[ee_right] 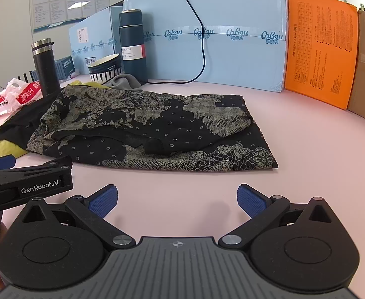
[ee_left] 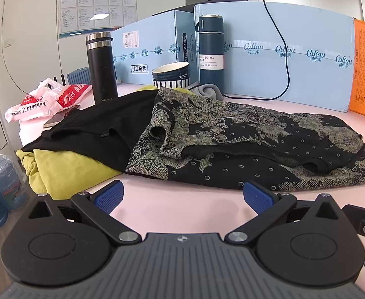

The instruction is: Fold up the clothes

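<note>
A black garment with a beige lace print [ee_left: 244,144] lies loosely folded on the pink table; it also shows in the right wrist view [ee_right: 157,129]. Left of it lie a plain black garment [ee_left: 95,129] and a yellow-green garment [ee_left: 65,172], heaped together. My left gripper [ee_left: 182,196] is open and empty, just in front of the printed garment's near edge. My right gripper [ee_right: 177,200] is open and empty, a little short of the same garment. The left gripper's body [ee_right: 27,184] shows at the left of the right wrist view.
Behind the clothes stand a black flask [ee_left: 101,67], a navy bottle [ee_left: 211,49], a striped bowl [ee_left: 171,74], light blue boxes [ee_left: 294,57] with a black cable, an orange box [ee_right: 319,49] and a plastic bag [ee_left: 42,102]. Pink table [ee_right: 319,149] extends right.
</note>
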The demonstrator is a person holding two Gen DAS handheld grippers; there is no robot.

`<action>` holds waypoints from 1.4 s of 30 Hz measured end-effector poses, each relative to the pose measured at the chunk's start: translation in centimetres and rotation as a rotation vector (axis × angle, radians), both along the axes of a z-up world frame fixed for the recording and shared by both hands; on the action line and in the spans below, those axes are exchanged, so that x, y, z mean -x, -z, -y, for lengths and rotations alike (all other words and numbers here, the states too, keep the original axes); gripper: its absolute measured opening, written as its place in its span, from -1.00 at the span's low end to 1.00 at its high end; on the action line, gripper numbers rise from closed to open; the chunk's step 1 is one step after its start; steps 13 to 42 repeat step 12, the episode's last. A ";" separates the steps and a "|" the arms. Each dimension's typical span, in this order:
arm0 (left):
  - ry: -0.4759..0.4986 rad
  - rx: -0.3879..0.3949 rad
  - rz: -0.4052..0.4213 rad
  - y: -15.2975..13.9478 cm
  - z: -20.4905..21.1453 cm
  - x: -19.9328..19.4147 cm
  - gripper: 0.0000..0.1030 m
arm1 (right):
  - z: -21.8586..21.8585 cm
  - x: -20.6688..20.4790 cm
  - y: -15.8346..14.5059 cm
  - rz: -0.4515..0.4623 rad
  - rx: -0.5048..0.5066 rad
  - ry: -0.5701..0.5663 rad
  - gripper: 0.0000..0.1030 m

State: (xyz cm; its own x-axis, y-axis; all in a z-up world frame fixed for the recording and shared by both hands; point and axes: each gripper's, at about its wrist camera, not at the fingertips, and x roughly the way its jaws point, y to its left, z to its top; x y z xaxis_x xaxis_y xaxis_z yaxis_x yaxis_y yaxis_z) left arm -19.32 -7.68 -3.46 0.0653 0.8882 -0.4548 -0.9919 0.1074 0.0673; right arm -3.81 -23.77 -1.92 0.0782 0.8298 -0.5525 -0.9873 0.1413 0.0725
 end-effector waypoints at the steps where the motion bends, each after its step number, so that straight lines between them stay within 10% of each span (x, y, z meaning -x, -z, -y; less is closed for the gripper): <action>1: -0.001 0.002 -0.004 0.0 0.0 -0.1 1.00 | 0.0 0.0 0.0 -0.001 0.001 0.000 1.00; 42: 0.000 0.000 -0.014 0.1 0.0 -0.2 1.00 | 0.0 -0.2 0.0 -0.009 0.002 0.006 1.00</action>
